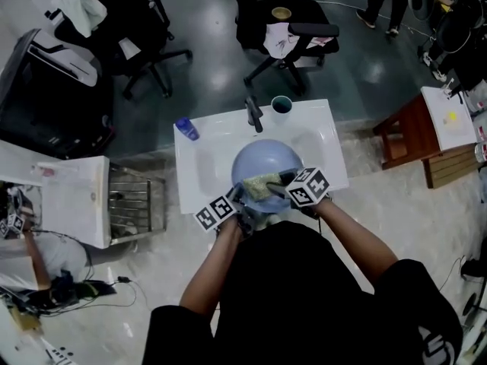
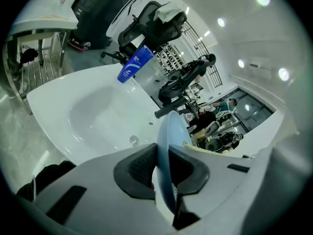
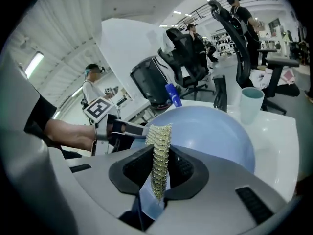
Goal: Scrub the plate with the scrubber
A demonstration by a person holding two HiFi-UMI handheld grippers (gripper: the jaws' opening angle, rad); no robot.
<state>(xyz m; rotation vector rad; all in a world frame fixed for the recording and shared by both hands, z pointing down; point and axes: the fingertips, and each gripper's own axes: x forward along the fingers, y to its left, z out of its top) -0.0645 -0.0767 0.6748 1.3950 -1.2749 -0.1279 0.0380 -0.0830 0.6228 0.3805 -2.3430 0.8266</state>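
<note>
A person leans over a white sink (image 1: 198,166), seen from above. A blue bottle (image 1: 186,128) stands on the sink's far left corner.

At the near left, the left gripper (image 1: 237,198) is clamped on the near-left rim of the plate (image 1: 266,162). Its dark pads press on both faces of the thin blue edge, holding the plate over the basin.

A yellow-green scrubber (image 1: 262,186) lies against the near part of the plate. Just to its right, the right gripper (image 1: 280,185) has its jaws closed on the scrubber, pinching it edge-on so the free end rests on the plate.

A dark tap (image 1: 253,114) stands at the far edge of the sink, with a teal cup (image 1: 281,105) just to its right.

This looks like the scrubbing step itself: the plate is held steady and the scrubber is in contact near the rim. The next move probably calls for the right gripper to press the scrubber down and sweep it toward the far side of the plate. The left gripper would need to hold firm so the plate does not slip or twist.
</note>
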